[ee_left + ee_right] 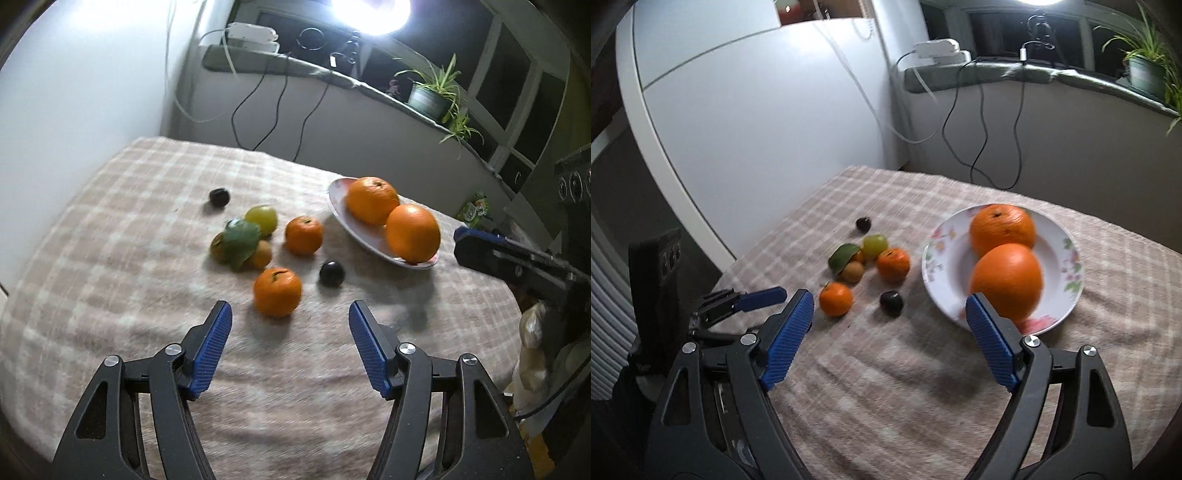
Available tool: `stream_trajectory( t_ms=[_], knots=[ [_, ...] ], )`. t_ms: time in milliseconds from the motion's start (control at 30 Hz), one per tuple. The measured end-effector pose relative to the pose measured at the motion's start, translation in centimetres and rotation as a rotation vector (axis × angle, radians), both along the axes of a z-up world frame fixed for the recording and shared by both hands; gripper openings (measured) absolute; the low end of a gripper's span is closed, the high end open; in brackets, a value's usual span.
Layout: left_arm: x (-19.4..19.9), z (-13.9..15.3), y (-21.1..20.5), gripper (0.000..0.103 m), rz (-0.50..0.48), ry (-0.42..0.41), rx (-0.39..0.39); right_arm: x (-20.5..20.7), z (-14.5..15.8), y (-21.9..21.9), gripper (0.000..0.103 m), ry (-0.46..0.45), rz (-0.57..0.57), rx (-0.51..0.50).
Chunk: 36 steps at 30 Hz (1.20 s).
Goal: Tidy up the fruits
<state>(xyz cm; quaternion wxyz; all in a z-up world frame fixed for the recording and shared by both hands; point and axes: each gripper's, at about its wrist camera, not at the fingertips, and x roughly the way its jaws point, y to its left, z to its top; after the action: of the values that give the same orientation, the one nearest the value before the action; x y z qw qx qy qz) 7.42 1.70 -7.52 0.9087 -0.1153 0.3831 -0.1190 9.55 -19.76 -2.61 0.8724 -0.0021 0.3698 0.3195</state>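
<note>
**Both grippers empty, fruit half sorted on the checked cloth**

So here's where I'm at. My left gripper (290,334) hangs over the near part of the table (110,229), which is covered in a beige checked cloth; its jaws are spread wide with nothing between them. It points up the table toward the small orange mandarin (277,291) lying just ahead of the blue pads. My right gripper (890,325) is spread wide too, empty, and its right-hand pad sits in front of the nearer big orange (1006,280) in that view; I can't tell if it touches.

The white floral-rimmed plate (942,243) sits on the right side of the table with two large round oranges in it, nearer one and the farther big orange (1003,229), touching each other. The farther one shows its stem end facing up. From the left view the plate reads as a long oval running from far left to near right.

Loose on the cloth left of the plate: a second small mandarin (303,235), a dark round plum (331,273) near the plate, another dark plum (219,196) farther back, a green grape-like fruit (263,218), and a couple of small brownish fruits under a green leaf (240,242). The leaf's long axis runs roughly toward me.
</note>
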Motion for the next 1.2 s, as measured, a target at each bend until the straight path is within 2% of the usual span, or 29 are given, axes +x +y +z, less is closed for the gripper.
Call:
stream_trajectory(
  t_ms=[267, 367, 667, 1067, 1200],
  knots=[
    [0.6, -1.1, 0.6, 0.052, -0.014, 0.025, -0.055, -0.5, -2.8, 2.5, 0.056, 0.028, 0.036, -0.076],
    [1.1, -1.5, 0.7, 0.051, -0.014, 0.034, -0.067, -0.3, -3.9, 3.3, 0.049, 0.033, 0.035, -0.12],
    [2.4, -1.8, 0.4, 0.051, -0.027, 0.044, -0.061, 1.1, -5.7, 5.4, 0.041, 0.028, 0.028, -0.194],
    [4.1, -2.8, 0.0, 0.051, -0.042, 0.071, -0.038, 3.6, -7.4, 6.1, 0.04, 0.052, 0.017, -0.226],
    [4.4, -3.1, -0.1, 0.045, -0.044, 0.079, -0.031, 4.0, -7.8, 6.3, 0.04, 0.061, 0.016, -0.225]
  ],
)
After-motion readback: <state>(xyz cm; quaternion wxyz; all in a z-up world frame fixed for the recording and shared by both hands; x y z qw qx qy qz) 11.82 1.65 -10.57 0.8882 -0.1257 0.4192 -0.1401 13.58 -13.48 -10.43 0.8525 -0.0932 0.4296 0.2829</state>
